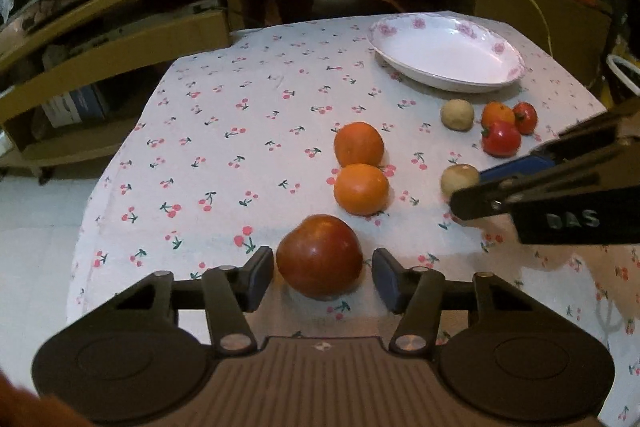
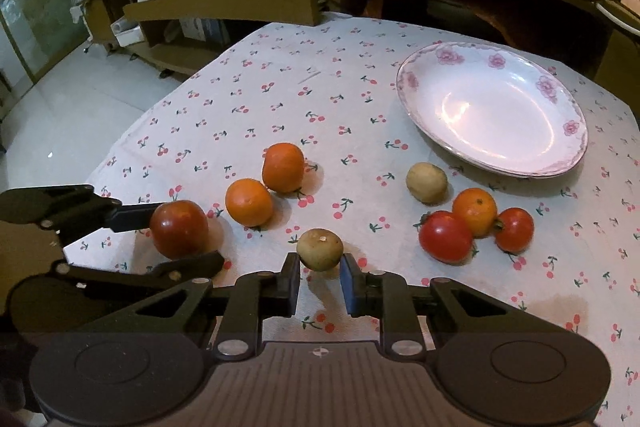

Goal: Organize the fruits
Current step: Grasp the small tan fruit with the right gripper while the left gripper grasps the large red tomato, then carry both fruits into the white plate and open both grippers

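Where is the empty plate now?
The plate sits at the far right of the table, beyond the small tomatoes and a brownish fruit; neither hand-held gripper is near it.

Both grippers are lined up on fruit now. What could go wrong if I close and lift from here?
1. The left gripper straddles the dark red fruit with gaps on both sides; uneven closing could roll it off the near table edge.
2. The right gripper reaches only the near side of the small brown fruit, so it may squirt forward.
3. The plate lies beyond the tomatoes; a low carry might knock them.
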